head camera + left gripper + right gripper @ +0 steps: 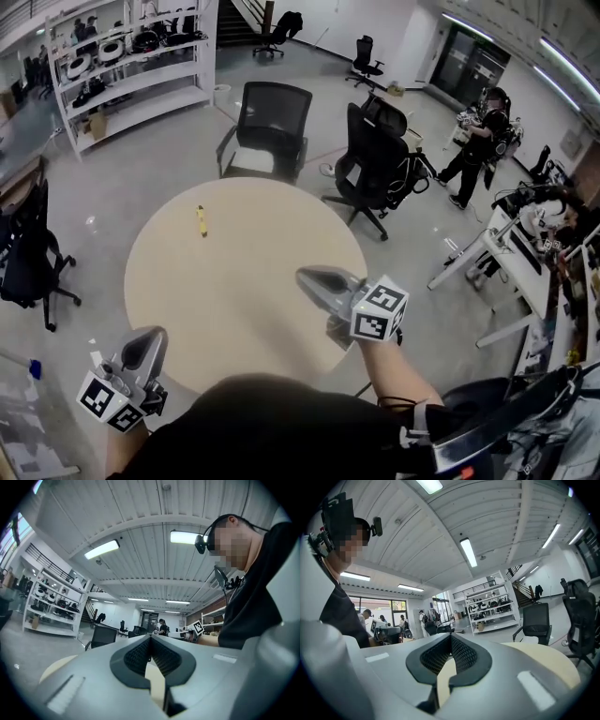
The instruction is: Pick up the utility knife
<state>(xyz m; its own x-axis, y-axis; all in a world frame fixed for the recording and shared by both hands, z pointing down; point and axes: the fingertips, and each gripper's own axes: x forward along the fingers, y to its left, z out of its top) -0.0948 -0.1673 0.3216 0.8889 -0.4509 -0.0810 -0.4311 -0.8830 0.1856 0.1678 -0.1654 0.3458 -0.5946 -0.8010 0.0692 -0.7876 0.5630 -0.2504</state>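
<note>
Grey polished floor (pixel 112 178) spreads under everything in the head view. On it stands the round table (pixel 187 300), its top a smooth, matt, pale beige disc with a thin edge, bare but for one object. Beyond its far rim, a black mesh-backed office chair (pixel 272 117) stands at about twelve o'clock and a bulkier black chair (pixel 375 155) at about two. Nearer the person, the right gripper (pixel 305 276) reaches over the tabletop at roughly four o'clock. It is a grey moulded plastic wedge with a black-and-white marker cube behind it. Its own view shows the dark, ribbed pads pressed together at the tip with nothing between them. The left gripper (pixel 153 334), of the same build, sits at about seven o'clock at the table's rim, and its view likewise shows the jaws closed on each other and empty. Smallest of all, the utility knife (pixel 201 221) lies flat at about eleven o'clock on the tabletop, a short, slim yellow bar with a darker end, well apart from both grippers. By my judgement the task is at its very start: nothing is grasped, and the approach, the opening of the jaws, the grip and the lift all remain.
</note>
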